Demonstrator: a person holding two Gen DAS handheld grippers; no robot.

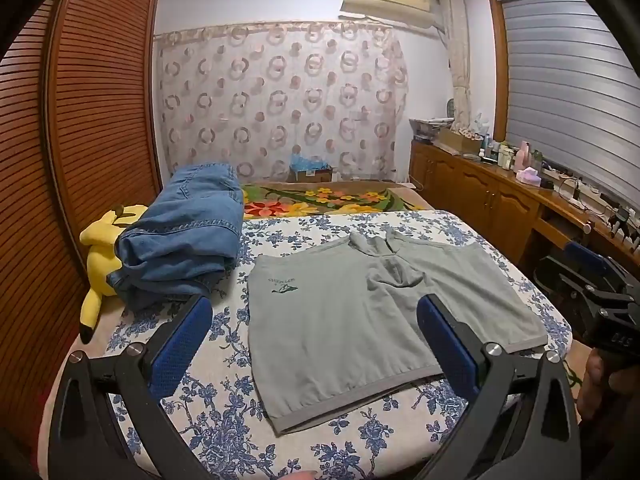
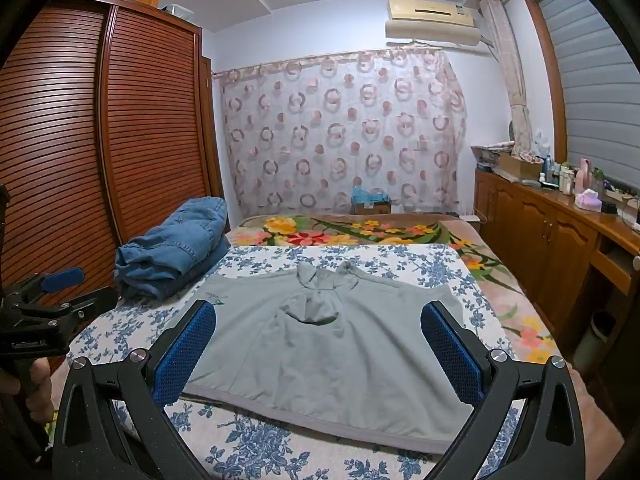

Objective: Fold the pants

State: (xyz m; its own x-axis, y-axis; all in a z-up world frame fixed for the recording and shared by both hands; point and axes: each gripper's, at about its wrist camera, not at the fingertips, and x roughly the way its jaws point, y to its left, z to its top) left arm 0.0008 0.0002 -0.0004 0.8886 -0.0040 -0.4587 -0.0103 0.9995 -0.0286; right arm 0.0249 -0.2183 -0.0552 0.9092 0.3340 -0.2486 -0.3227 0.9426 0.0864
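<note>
Grey-green shorts lie flat on the blue-flowered sheet, legs toward me, waistband far, with a small dark logo on the left leg. In the right wrist view the same shorts fill the middle. My left gripper hovers open above the near hems, blue pads wide apart, nothing between them. My right gripper is likewise open over the shorts, touching nothing. Each gripper also shows at the other view's edge: the right gripper and the left gripper, held by a hand.
A stack of folded blue jeans sits at the bed's left, beside a yellow plush toy. A floral blanket covers the far end. A slatted wardrobe stands left, a cluttered wooden cabinet right.
</note>
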